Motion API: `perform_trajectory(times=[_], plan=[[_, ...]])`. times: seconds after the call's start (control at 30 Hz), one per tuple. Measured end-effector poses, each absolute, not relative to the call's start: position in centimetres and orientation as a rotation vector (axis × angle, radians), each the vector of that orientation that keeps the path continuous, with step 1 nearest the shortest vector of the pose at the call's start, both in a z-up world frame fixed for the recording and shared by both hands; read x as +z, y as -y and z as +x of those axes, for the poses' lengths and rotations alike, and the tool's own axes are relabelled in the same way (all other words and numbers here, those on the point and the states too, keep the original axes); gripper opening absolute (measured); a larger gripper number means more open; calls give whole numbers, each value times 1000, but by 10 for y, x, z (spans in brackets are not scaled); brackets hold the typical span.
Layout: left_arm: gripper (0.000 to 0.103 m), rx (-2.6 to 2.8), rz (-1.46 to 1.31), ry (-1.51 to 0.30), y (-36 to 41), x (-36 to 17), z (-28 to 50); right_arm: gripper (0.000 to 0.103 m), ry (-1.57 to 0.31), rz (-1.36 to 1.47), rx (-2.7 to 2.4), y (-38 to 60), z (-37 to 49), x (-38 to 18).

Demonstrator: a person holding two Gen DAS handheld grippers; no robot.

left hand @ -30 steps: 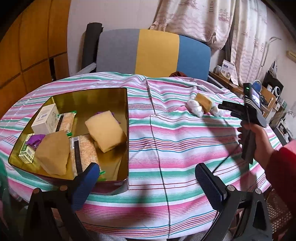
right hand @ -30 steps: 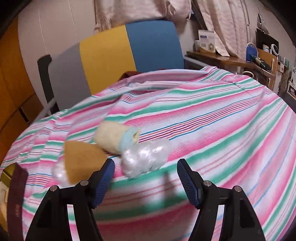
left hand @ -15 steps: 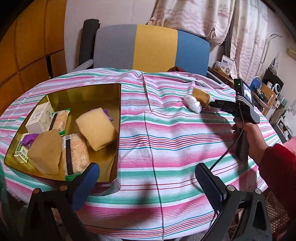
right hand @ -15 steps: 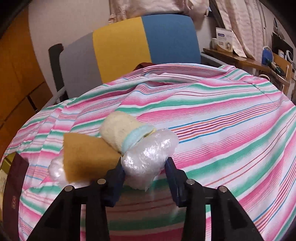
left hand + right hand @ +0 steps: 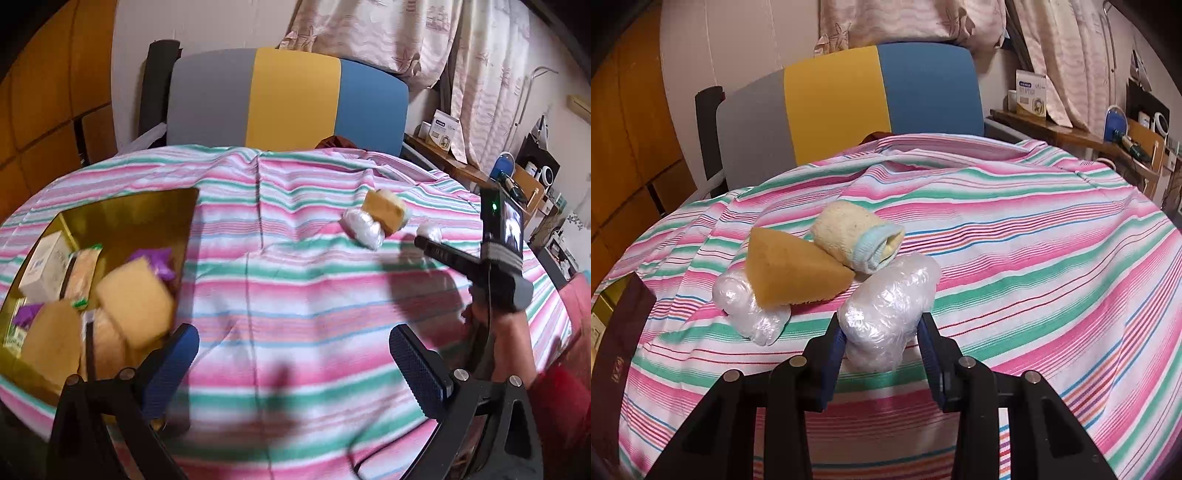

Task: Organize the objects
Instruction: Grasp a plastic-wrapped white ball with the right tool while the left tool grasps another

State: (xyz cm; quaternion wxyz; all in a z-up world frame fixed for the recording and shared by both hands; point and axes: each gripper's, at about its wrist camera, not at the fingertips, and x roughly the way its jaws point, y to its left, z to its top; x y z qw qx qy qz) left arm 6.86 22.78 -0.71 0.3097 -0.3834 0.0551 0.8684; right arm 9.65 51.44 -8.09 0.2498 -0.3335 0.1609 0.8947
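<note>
My right gripper (image 5: 882, 343) is shut on a clear plastic-wrapped bundle (image 5: 890, 310) and holds it just above the striped tablecloth. Beside it lie a brown sponge (image 5: 790, 273), a second plastic bundle (image 5: 750, 310) and a rolled cream sock (image 5: 857, 236). In the left wrist view the sponge (image 5: 384, 210) and bundle (image 5: 362, 229) lie at the far right, with the right gripper (image 5: 428, 238) next to them. My left gripper (image 5: 291, 365) is open and empty over the cloth, right of the gold tin (image 5: 129, 218), which holds sponges, packets and boxes.
A grey, yellow and blue chair back (image 5: 288, 99) stands behind the round table. A cluttered shelf (image 5: 517, 181) and curtains are at the right. The tin's dark wall (image 5: 620, 354) shows at the left edge of the right wrist view.
My right gripper closed on the plastic bundle and lifted it clear of the sock and sponge. My left gripper shifted right and forward, so the tin slid toward the left edge.
</note>
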Motion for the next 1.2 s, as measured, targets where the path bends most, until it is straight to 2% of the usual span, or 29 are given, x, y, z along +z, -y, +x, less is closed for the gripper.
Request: perform_trajectory(times=[0.2,0.4,0.67,0.83,0.9,0.97,1.13,1.2], plan=[[103,2316,-984,-143,-272,-6,45,39,-408,-814,2408,-511,107,-75],[103,2298,-979,-238,-332,-23,19,39,-396,-756,2397,-512,114,-71],[103,2282,-981,-229,-392,-49,-15,39,-479,-739,2349,-523,121,-77],[102,2267,-904,-413,-427,-64,-24,39,-508,-753,2334,-527,121,-81],[92,2213,-903,-381,-428,-65,-26,39,-512,-753,2336,-527,121,-82],[88,2161,-881,-366,-429,-64,-24,39,-514,-758,2335,-527,121,-82],[86,2128,-919,-305,-426,-67,-31,39,-515,-753,2331,-527,123,-82],[70,2091,-925,-279,-422,-68,-31,39,-506,-734,2330,-525,126,-80]])
